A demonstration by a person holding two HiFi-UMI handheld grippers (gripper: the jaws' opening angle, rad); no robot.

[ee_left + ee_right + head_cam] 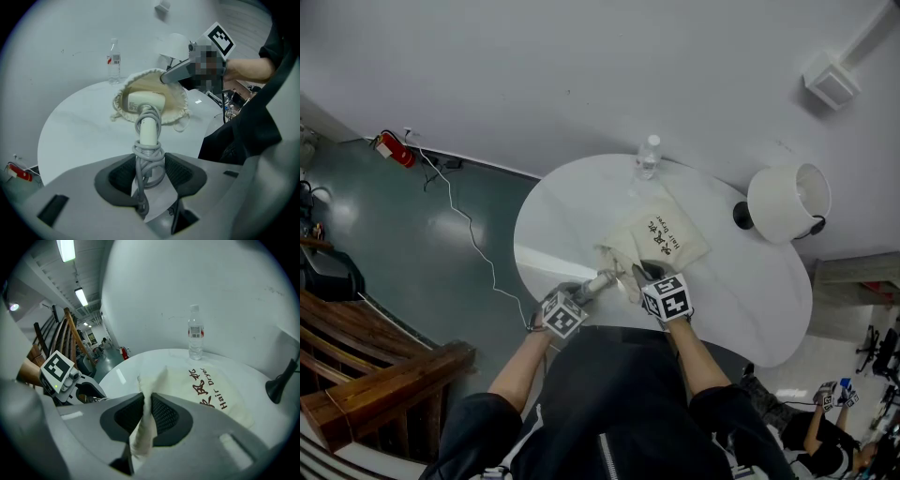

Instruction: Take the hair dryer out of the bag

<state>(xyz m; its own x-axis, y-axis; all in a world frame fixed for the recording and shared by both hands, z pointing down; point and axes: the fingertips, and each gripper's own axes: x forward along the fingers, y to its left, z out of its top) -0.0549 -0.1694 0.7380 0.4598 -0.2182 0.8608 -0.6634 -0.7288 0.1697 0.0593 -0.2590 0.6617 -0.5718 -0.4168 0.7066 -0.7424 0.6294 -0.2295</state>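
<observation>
A cream drawstring bag (667, 240) printed "Hair Dryer" lies on the round white table (741, 291). The white hair dryer (149, 129) has its grey cord wound round the handle, and its head sits inside the bag's open mouth (174, 106). My left gripper (150, 172) is shut on the cord-wrapped handle; in the head view it (586, 292) is at the table's near edge. My right gripper (146, 414) is shut on a fold of the bag's rim cloth (151, 390), lifting it. Its fingers (174, 75) reach over the bag mouth from the right.
A clear water bottle (648, 157) stands at the table's far edge behind the bag. A white-shaded lamp (787, 202) stands at the far right. A red fire extinguisher (394, 147) and a cable lie on the floor to the left, by a wooden railing (366, 375).
</observation>
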